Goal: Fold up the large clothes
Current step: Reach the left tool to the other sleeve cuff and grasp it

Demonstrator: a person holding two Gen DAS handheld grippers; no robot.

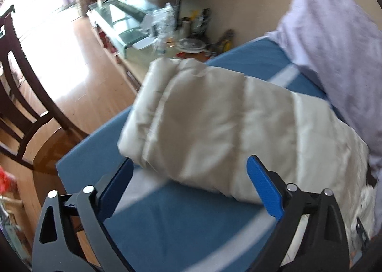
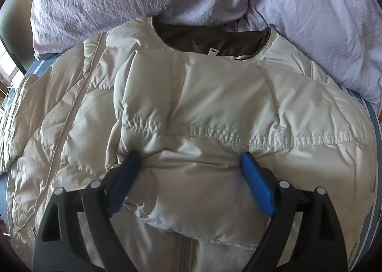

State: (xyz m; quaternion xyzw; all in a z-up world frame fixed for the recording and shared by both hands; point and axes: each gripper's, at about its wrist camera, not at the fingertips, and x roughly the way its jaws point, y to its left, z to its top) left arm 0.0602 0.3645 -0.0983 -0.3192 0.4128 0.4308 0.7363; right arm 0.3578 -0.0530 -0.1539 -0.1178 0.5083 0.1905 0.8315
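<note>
Your right tool point(image 2: 188, 171) stood with its jaws spread wide and its two blue pads pressed into the cream puffer jacket point(image 2: 191, 109), a broad bulge of padding bunched between them; nothing was pinched shut. The jacket lay straight ahead of that tool on the bed point(image 2: 374, 212), collar point(image 2: 212, 41) at the far end and touching the lilac duvet point(image 2: 310, 21) piled beyond it. One sleeve point(image 2: 203, 81) lay folded across the chest, just ahead of the pads, with its elastic seam running crosswise. You probably pressed there to flatten the springy fill so the sleeve fold would hold; that is a reading, not an observation. Your left tool point(image 1: 191, 186) was also wide and held nothing, its pads above the blue sheet point(image 1: 167, 224). Ahead of it, the jacket's other sleeve or side point(image 1: 214, 124) stretched away from the tips toward the bed's far edge, its near edge level with the pads. Whether the right-hand pad touched the fabric could not be told, as the left view was blurred. Beyond the bed edge lay a wooden floor point(image 1: 78, 76), with a dark chair point(image 1: 16, 95) to the tool's left and a glass cabinet point(image 1: 119, 21) farther ahead. Judgement: the fold looked partly done, with one sleeve in and the left-side sleeve not yet in. That slick, puffy shell would likely spring back or slide, so the next grasp called for a deep bite of fabric.
</note>
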